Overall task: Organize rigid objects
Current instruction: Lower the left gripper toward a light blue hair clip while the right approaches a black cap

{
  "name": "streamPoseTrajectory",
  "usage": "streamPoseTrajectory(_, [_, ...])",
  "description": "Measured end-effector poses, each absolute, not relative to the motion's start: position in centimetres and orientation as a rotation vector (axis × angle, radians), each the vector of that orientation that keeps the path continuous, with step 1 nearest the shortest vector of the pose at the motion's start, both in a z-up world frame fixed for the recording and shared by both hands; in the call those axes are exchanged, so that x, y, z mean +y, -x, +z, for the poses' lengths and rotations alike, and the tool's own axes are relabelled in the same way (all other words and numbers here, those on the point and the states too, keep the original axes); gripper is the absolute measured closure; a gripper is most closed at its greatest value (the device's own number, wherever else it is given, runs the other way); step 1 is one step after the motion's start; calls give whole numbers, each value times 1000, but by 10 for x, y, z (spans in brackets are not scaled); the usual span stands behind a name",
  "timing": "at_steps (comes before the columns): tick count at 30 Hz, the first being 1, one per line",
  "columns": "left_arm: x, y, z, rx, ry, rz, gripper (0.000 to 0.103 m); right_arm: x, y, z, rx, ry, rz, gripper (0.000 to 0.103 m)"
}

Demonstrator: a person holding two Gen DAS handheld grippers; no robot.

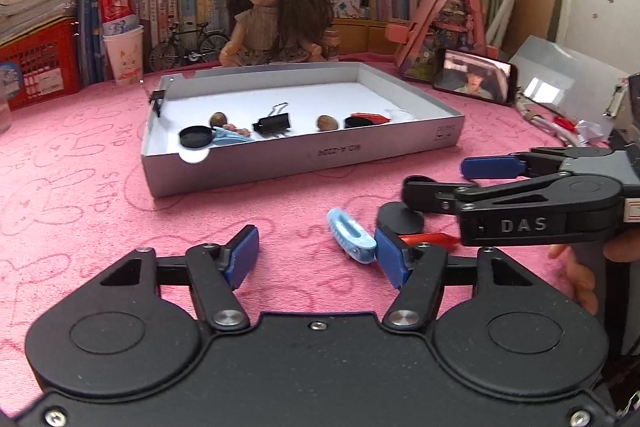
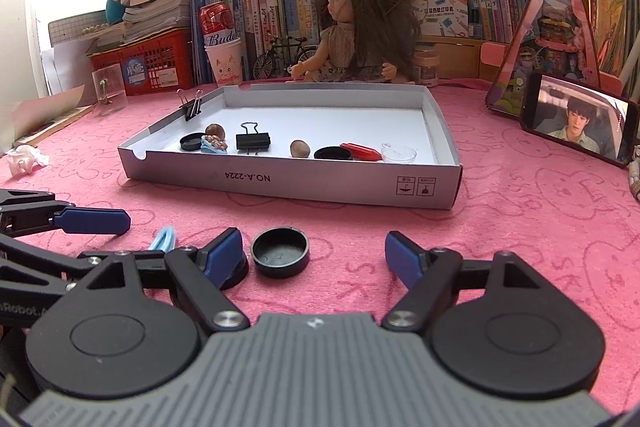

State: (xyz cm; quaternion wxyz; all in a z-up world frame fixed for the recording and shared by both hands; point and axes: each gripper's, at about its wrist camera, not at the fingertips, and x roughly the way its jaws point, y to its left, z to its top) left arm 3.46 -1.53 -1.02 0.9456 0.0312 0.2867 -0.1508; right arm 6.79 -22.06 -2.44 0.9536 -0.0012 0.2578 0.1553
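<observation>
Black cap (image 2: pixel 281 251) lies open side up on the pink worktop (image 2: pixel 520 227), just in front of the grey box (image 2: pixel 296 187). Right gripper (image 2: pixel 314 255) fingers stand wide on either side of it, not touching. Left gripper (image 1: pixel 316 253) fingers are parted, holding nothing, beside a blue clip (image 1: pixel 350 235).

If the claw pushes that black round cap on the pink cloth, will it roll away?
Probably not. The black cap lies flat with its hollow side up, so it should slide rather than roll. The fuzzy pink cloth would likely slow it. It looks like stiff plastic, light for its size.
</observation>
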Motion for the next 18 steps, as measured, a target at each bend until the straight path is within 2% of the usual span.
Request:
streamPoseTrajectory(7, [-10,-39,-10,578,-63,-246,48,-220,-68,-25,523,2,316,16])
streamPoseTrajectory(18, [0,-45,-8,579,-37,-168,48,-220,-68,-26,526,3,285,16])
